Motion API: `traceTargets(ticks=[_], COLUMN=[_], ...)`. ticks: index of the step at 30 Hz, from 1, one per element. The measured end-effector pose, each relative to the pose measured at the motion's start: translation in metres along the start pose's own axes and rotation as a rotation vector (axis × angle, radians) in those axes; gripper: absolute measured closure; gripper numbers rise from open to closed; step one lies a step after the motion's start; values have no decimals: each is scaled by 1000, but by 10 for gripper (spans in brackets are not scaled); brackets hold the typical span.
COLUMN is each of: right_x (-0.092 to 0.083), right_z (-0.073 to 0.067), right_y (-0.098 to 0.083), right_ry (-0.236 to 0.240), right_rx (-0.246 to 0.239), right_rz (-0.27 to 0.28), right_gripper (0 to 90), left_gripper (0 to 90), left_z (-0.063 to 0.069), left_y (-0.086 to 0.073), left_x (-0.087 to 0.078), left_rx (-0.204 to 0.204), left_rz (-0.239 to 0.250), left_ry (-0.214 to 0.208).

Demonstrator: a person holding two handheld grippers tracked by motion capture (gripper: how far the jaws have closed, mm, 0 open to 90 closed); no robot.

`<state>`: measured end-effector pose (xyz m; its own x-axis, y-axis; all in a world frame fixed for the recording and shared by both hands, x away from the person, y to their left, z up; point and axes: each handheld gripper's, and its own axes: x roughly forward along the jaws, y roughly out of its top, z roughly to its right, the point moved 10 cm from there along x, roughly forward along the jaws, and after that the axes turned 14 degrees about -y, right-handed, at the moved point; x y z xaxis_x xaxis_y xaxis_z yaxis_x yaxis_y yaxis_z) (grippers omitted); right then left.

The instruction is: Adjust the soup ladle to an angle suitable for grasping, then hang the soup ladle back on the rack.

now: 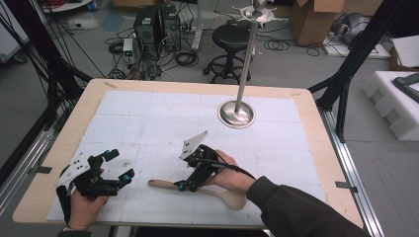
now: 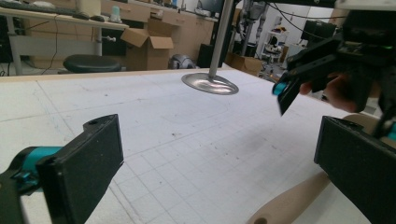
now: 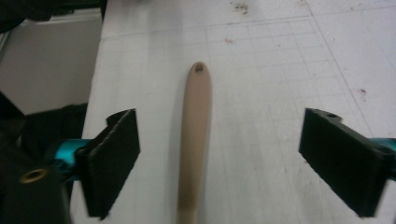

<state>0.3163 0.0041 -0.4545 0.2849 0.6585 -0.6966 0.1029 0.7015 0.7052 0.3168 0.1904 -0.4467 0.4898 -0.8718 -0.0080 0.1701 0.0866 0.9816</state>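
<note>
Wooden spoon (image 1: pixel 207 190) flat on table | right tongs (image 1: pixel 184 186) above handle, agape

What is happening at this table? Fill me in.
A person holds a two-jaw gripper in each hand over a white gridded mat. The right gripper hangs just above the handle of a wooden spoon that lies flat on the mat; its jaws stand wide open on either side of the handle without touching it. The left gripper sits open and empty near the table's left edge. A metal stand rises farther back.
</note>
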Motion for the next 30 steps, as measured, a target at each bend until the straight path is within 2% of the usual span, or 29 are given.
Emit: traceTargets(ticks=[3,5,7,10,13,17,25,30], right_x=[-12,-20,-27,-35,-40,-41,-35,-29], right_z=[-1,-1,-2,-3,-6,-7,-12,-12], right_y=[-5,-8,-13,-19,-26,-34,-50,-56], right_ry=[1,-2,-3,-16,-20,-25,6,13], right_rx=[10,19,42,15,13,13,44,34], right_rz=[-1,-4,-9,-21,-55,-94,-169,-199], right_gripper=[80,4,4,4,4,4,4,13], left_gripper=[17,17,18,18,17,18,18,17], left_z=[0,-1,-1,-1,-1,-2,-2,-2], left_y=[0,1,1,-1,0,0,-1,0], left_x=[0,-1,-1,2,3,3,4,4], left_rx=[-2,-5,-5,-3,-5,-7,-9,-11], left_rz=[3,7,7,-6,-3,0,-4,-1], left_ry=[1,5,4,3,2,6,5,4])
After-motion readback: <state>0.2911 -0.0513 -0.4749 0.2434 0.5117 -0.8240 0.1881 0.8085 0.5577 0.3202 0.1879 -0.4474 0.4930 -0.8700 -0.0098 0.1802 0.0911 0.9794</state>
